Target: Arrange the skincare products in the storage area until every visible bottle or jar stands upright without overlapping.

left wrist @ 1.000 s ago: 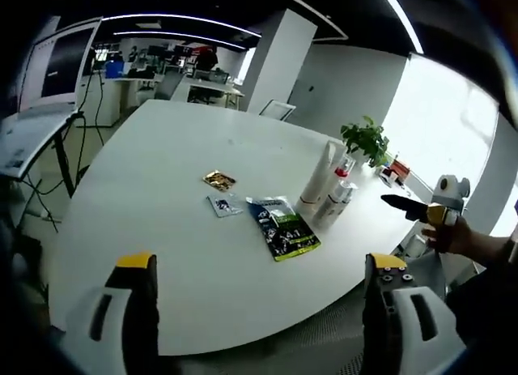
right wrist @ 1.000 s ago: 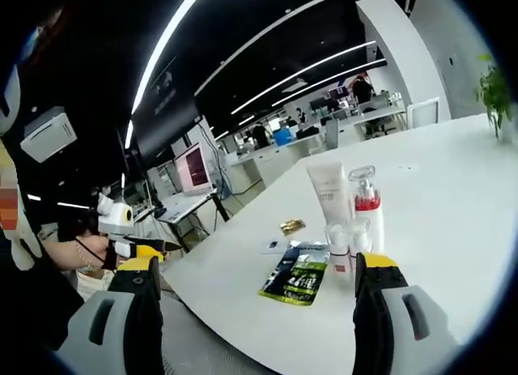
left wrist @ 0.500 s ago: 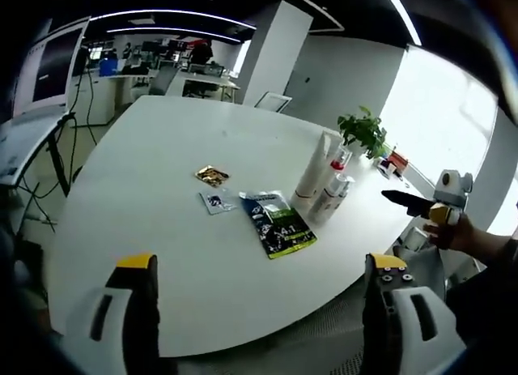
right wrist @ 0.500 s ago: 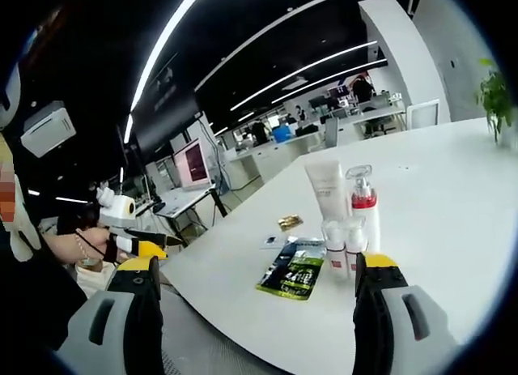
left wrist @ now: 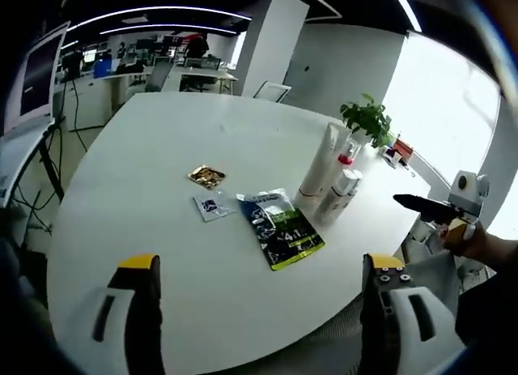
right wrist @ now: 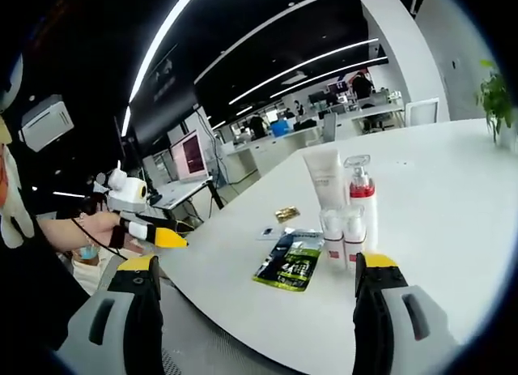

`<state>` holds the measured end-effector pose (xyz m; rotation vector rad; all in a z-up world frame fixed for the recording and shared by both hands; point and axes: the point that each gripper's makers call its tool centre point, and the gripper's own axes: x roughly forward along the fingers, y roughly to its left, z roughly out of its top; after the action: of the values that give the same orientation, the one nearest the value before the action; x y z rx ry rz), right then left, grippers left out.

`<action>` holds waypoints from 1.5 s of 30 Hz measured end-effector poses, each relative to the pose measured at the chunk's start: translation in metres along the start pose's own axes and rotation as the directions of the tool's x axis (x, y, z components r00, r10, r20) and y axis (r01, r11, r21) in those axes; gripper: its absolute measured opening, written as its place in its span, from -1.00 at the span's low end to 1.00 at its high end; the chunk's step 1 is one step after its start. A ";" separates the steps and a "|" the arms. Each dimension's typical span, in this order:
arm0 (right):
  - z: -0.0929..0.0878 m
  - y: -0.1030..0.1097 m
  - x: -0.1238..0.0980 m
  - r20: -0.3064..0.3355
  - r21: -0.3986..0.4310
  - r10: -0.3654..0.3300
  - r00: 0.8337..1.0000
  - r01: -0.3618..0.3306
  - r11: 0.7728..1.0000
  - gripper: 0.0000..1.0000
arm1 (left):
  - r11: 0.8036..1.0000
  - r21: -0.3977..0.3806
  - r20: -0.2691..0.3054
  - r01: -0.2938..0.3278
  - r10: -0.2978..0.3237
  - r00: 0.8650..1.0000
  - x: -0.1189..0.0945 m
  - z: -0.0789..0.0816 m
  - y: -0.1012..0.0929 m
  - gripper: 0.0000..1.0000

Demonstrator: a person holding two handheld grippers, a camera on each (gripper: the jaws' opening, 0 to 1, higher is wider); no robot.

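Observation:
On the white round table (left wrist: pixel 146 172) a white tube (left wrist: pixel 318 168) stands upright, with a red-collared pump bottle (left wrist: pixel 345 159) behind it and small clear bottles (left wrist: pixel 340 193) in front. A dark green packet (left wrist: pixel 282 227), a small sachet (left wrist: pixel 212 205) and a gold sachet (left wrist: pixel 207 176) lie flat to their left. My left gripper (left wrist: pixel 261 310) is open over the near table edge, well short of them. My right gripper (right wrist: pixel 259 318) is open too, facing the tube (right wrist: pixel 324 179), pump bottle (right wrist: pixel 361 198), two small bottles (right wrist: pixel 333 237) and packet (right wrist: pixel 293 259).
A potted plant (left wrist: pixel 368 121) stands near the table's far right edge. The right gripper (left wrist: pixel 433 206) in a hand shows off the table's right side; the left gripper (right wrist: pixel 150 232) shows at the left. Desks, monitors and chairs fill the office behind.
Both cameras have shifted a little; the products look slightly nearer. In the right gripper view the left gripper has come further in from the left. Nothing on the table has moved.

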<state>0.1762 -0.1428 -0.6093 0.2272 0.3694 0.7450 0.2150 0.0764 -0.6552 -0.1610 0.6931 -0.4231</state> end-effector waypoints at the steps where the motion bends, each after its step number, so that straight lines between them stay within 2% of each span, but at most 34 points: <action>1: -0.001 -0.001 0.000 -0.001 0.000 -0.003 1.000 0.003 1.000 0.99 | 1.000 0.002 -0.007 -0.001 0.001 1.000 0.003 0.001 0.000 0.92; 5: -0.003 -0.004 -0.001 0.002 0.010 -0.009 1.000 0.009 1.000 0.99 | 1.000 0.007 -0.034 -0.005 0.005 0.999 0.013 0.002 -0.001 0.90; 13: -0.006 -0.008 0.001 -0.013 0.011 -0.020 1.000 0.020 1.000 0.99 | 1.000 0.014 -0.102 0.011 -0.009 0.995 0.047 0.000 0.006 0.84; 16: -0.006 -0.011 0.000 -0.008 0.020 -0.034 0.999 0.034 0.999 0.99 | 1.000 0.002 -0.132 -0.020 0.020 0.991 0.057 -0.003 0.015 0.77; 18: -0.005 -0.012 -0.001 -0.003 0.029 -0.043 0.999 0.043 0.999 0.99 | 0.999 0.020 -0.141 -0.042 0.045 0.989 0.062 -0.003 0.018 0.73; 22: -0.005 -0.015 -0.001 -0.003 0.053 -0.048 0.999 0.048 0.997 0.99 | 0.994 0.068 -0.122 -0.082 0.090 0.989 0.078 0.004 0.030 0.63; 28: -0.007 -0.012 0.001 -0.022 0.064 -0.052 0.998 0.053 0.997 0.99 | 0.990 0.062 -0.131 -0.125 0.132 0.983 0.105 0.005 0.052 0.45; 32: -0.007 -0.014 0.002 -0.026 0.084 -0.061 0.998 0.063 0.994 0.99 | 0.985 0.061 -0.109 -0.161 0.167 0.980 0.111 0.011 0.058 0.31; 35: -0.008 -0.016 0.002 -0.031 0.096 -0.069 0.997 0.072 0.993 0.99 | 0.983 0.058 -0.100 -0.175 0.180 0.979 0.125 0.016 0.064 0.29; 40: -0.010 -0.015 0.003 -0.047 0.110 -0.066 0.997 0.071 0.991 0.99 | 0.973 0.033 -0.087 -0.229 0.231 0.969 0.141 0.020 0.074 0.21; 45: -0.012 -0.018 0.003 -0.057 0.125 -0.071 0.996 0.078 0.989 0.99 | 0.965 0.010 -0.091 -0.262 0.262 0.961 0.147 0.021 0.073 0.18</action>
<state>0.1847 -0.1524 -0.6265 0.3123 0.4737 0.6551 0.3537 0.0796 -0.7454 -0.0501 0.7936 -0.1764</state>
